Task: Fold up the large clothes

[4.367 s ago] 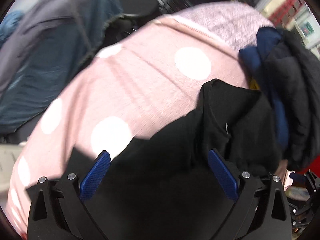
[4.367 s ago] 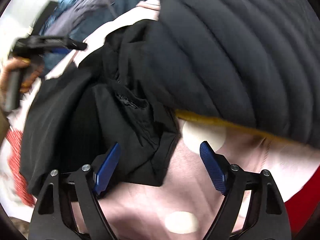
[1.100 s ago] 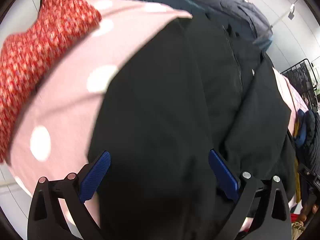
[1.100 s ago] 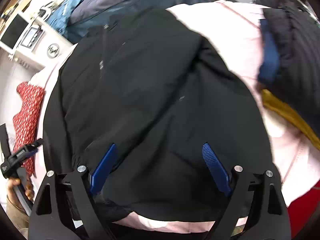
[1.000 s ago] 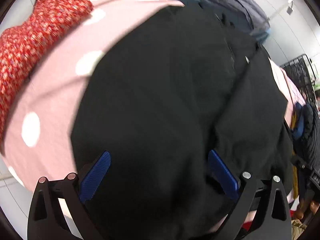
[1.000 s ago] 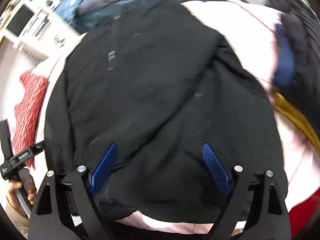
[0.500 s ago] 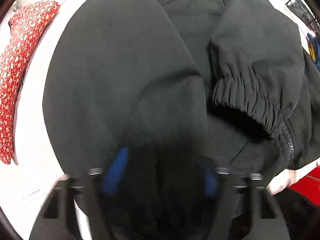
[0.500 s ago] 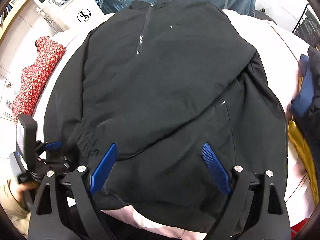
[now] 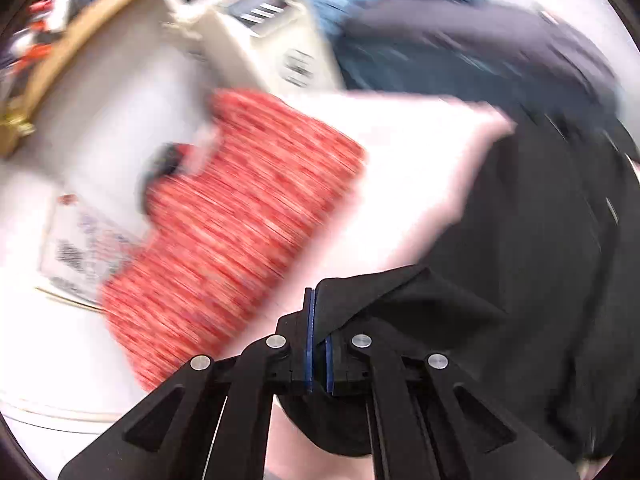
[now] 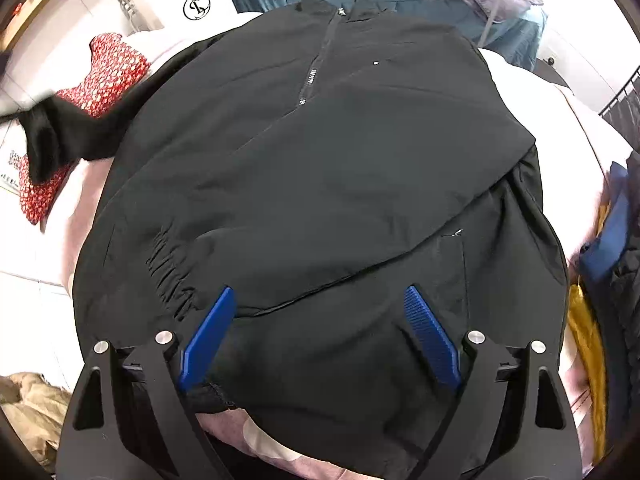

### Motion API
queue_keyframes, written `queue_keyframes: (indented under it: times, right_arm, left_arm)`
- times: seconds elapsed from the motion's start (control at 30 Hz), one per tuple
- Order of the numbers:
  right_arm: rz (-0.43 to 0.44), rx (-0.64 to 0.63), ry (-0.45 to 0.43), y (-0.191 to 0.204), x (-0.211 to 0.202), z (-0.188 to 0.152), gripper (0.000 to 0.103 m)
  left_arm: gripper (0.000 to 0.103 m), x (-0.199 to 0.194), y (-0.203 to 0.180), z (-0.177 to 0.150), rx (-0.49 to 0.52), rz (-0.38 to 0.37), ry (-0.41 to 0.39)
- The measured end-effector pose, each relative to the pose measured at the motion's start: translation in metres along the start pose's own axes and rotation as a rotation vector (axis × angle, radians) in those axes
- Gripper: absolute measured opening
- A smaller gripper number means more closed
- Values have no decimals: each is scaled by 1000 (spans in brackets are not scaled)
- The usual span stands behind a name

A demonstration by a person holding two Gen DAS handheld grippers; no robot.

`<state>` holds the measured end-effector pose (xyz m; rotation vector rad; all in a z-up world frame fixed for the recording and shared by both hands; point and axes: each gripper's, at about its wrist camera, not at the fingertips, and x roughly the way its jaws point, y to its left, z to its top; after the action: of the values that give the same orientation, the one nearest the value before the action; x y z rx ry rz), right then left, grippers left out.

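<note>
Black jacket [image 10: 320,168] spread, left gripper [image 9: 318,320] pinching its sleeve.

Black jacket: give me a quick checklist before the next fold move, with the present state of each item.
1. Left hand-held gripper shut on black jacket fabric, its jaws having just closed: ok.
2. Right hand-held gripper open, above the jacket's lower part, gripping nothing: ok.
3. Jacket body lies flat, zipper up: ok.
4. Sleeve pulled out over the red patterned cloth, not yet folded in: not ok.
5. Depth of the left grip: cannot tell, picture blurred.
</note>
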<state>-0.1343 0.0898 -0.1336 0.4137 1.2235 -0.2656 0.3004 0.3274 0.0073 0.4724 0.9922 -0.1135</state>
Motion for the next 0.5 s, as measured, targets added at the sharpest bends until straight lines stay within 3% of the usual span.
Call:
queue_keyframes:
  times: [0.17, 0.2, 0.27, 0.3, 0.33, 0.37, 0.4, 0.47, 0.5]
  right_arm:
    - [-7, -7, 1, 0, 2, 4, 86]
    - [-10, -5, 2, -1, 2, 4, 86]
    - [-14, -3, 0, 0, 2, 5, 86]
    - [-14, -1, 2, 0, 2, 5, 86]
    - [-13, 2, 6, 0, 3, 5, 86]
    - [-9, 2, 10, 1, 4, 5, 86]
    - [-6, 0, 13, 2, 4, 6, 86]
    - [2, -13, 19, 6, 6, 7, 86]
    - [5, -20, 23, 7, 7, 8, 86]
  left_arm:
    - [4, 34, 84, 65, -190, 120, -11]
    - [4, 36, 94, 59, -210, 126, -7]
    - [13, 55, 116, 67, -312, 115, 43]
    - [27, 64, 127, 63, -372, 110, 75]
    - [52, 80, 138, 57, -445, 121, 121]
    - [65, 92, 146, 52, -512, 149, 173]
    - [74, 96, 148, 48, -543, 143, 185]
    - [76, 92, 140, 33, -585, 40, 156]
    - [84, 89, 133, 29, -565, 20, 146]
